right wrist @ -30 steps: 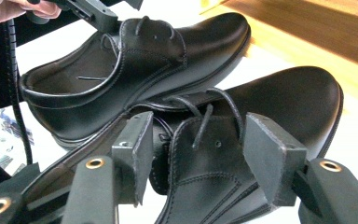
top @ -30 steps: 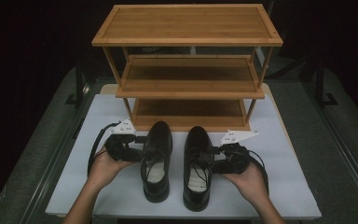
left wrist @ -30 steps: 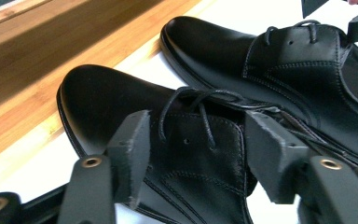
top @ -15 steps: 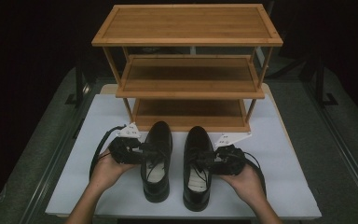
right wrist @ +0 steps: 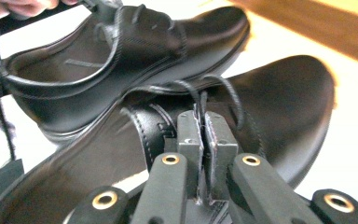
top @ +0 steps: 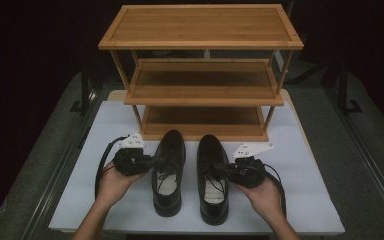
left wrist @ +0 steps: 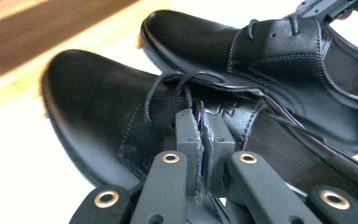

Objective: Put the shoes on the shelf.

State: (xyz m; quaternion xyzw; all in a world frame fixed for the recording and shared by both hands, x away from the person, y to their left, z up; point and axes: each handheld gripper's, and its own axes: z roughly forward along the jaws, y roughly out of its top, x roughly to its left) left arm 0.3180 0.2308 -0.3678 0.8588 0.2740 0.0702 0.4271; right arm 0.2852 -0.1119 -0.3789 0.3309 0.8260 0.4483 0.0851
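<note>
Overhead, my left gripper [top: 152, 161] and right gripper [top: 225, 170] each pinch a shoe's side, left shoe [top: 168, 170] and right shoe [top: 212, 175] on the white mat before the empty rack [top: 202, 97]; left gripper view, jaws clamped on leather; right gripper view, likewise; shelving remains

Obstacle: wooden shoe rack [top: 202, 75], three tiers, standing just beyond the toes of left shoe [top: 168, 170] and right shoe [top: 213, 175]. Free room: a narrow lane between the shoes; bare tabletop [top: 320, 165] at both outer sides (rack's shelves unoccupied).
</note>
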